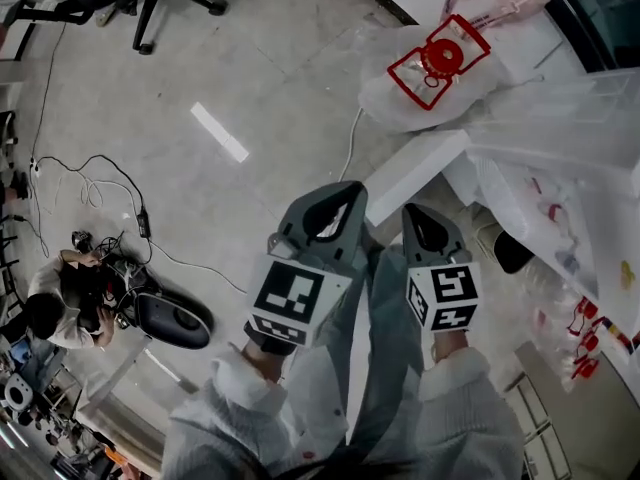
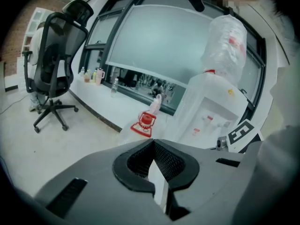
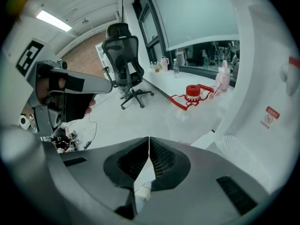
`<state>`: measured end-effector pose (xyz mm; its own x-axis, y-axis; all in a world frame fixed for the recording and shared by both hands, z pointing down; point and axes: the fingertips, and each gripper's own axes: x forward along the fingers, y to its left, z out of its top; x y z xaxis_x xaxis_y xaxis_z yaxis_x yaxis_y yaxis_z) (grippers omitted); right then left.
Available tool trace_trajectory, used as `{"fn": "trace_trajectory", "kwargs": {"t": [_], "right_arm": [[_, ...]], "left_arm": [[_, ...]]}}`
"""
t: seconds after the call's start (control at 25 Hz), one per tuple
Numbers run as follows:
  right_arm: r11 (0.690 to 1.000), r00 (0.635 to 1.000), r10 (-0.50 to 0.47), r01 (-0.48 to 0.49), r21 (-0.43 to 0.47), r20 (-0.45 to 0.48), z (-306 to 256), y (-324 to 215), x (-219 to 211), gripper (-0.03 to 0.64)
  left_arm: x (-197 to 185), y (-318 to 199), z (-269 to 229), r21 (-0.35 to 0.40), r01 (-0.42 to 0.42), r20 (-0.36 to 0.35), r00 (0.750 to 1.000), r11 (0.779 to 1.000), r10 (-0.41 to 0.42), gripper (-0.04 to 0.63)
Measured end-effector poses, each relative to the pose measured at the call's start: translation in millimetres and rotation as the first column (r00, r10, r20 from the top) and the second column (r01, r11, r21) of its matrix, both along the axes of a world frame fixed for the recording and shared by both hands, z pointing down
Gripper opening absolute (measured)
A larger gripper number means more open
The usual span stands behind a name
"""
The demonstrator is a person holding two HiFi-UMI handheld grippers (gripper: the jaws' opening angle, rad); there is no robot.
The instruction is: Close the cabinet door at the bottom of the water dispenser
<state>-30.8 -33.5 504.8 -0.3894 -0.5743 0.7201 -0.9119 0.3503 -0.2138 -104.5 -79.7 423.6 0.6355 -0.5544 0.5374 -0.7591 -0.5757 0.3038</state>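
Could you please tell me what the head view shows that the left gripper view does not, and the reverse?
Head view only: a person low down beside loose cables. Left gripper view only: bottles on the windowsill. Both: the water dispenser, the red holder and the left gripper.

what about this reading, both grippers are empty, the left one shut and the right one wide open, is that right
Not quite. The right gripper is not wide open: the right gripper view shows its jaws together at the tips. The rest stands: both grippers are empty, and the left gripper is shut, as the left gripper view shows.
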Motion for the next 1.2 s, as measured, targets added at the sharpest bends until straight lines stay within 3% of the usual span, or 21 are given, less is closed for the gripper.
{"fn": "trace_trajectory", "kwargs": {"t": [0.64, 0.8, 1.2], "right_arm": [[0.985, 0.999, 0.003, -0.012, -0.171, -0.052, 96, 15, -16, 0.019], [0.982, 0.998, -0.008, -0.004, -0.188, -0.062, 106, 14, -24, 0.112], [0.979, 0.947, -0.123, 0.067, -0.191, -0.297, 138, 7, -40, 0.204]], "left_arm": [[-7, 14, 61, -0.101, -0.001, 0.012, 1.0, 0.995, 0.002, 0.011], [-17, 17, 65, -0.114, 0.012, 0.015, 1.0, 0.993, -0.011, 0.011], [-49, 13, 72, -0.138, 0.053, 0.032, 0.998, 0.989, -0.049, 0.011]]}}
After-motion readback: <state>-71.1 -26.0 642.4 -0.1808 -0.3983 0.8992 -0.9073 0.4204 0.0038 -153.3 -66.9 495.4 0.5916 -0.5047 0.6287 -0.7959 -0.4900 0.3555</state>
